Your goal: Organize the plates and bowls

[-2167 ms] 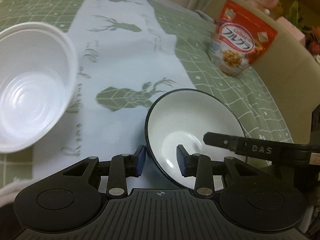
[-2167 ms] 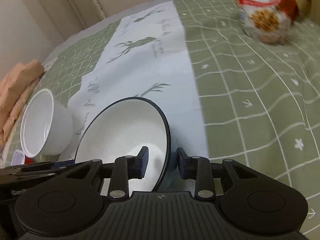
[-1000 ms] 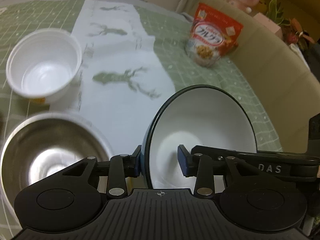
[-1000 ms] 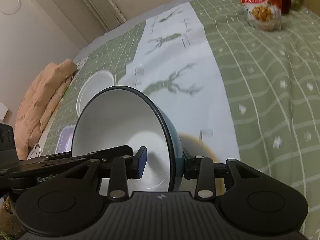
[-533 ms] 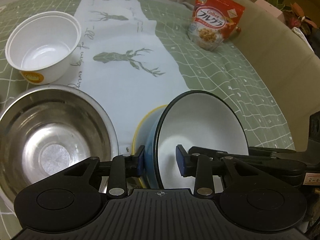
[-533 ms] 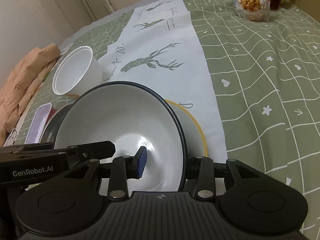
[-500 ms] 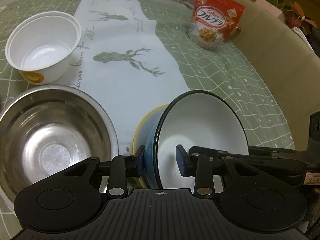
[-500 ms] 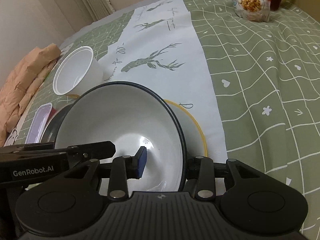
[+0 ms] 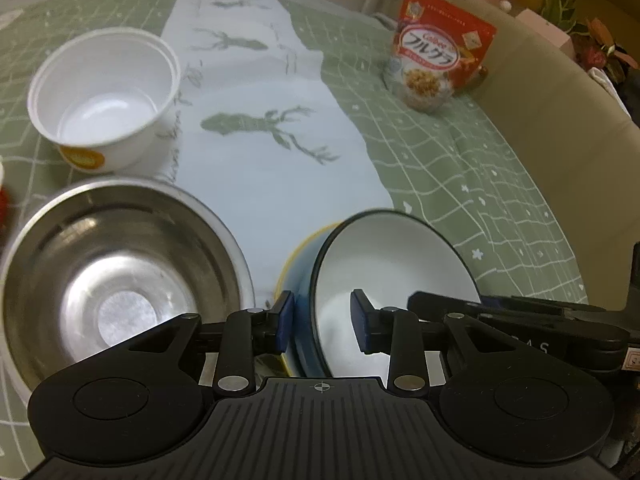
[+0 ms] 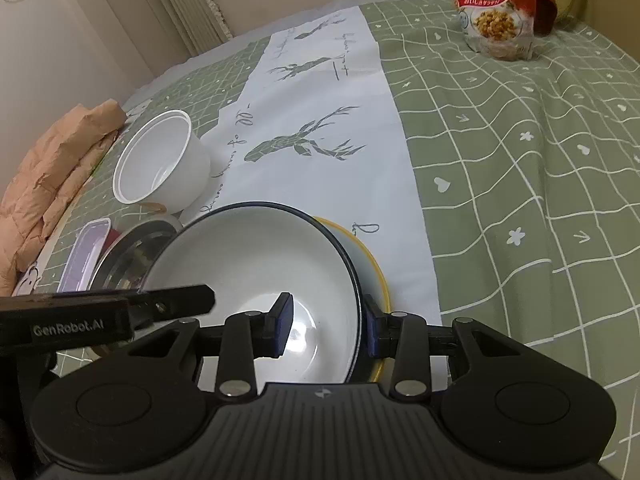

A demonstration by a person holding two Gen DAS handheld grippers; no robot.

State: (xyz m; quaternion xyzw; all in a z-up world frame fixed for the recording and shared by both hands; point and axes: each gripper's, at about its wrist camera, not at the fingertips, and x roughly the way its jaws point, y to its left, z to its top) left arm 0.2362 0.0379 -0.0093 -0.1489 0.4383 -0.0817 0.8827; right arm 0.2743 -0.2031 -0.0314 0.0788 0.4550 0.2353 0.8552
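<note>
A blue bowl with a white inside (image 9: 384, 264) (image 10: 256, 264) sits nested in a yellow-rimmed bowl (image 9: 298, 250) (image 10: 376, 276) on the white deer runner. My left gripper (image 9: 322, 320) straddles the blue bowl's left rim and my right gripper (image 10: 328, 326) straddles its right rim; both have loosened and stand slightly apart from the wall. A steel bowl (image 9: 116, 276) (image 10: 124, 252) stands just left. A white plastic bowl (image 9: 104, 100) (image 10: 160, 164) stands farther back left.
A red cereal bag (image 9: 436, 52) (image 10: 496, 8) stands at the far right on the green checked cloth (image 10: 520, 160). A lilac-lidded box (image 10: 84, 256) and a peach cloth (image 10: 52, 156) lie at the left edge. A beige sofa back (image 9: 560, 92) borders the right.
The blue bowl was carried by both grippers toward me and set into the yellow-rimmed bowl. Since half a second ago both jaws have widened off its rim.
</note>
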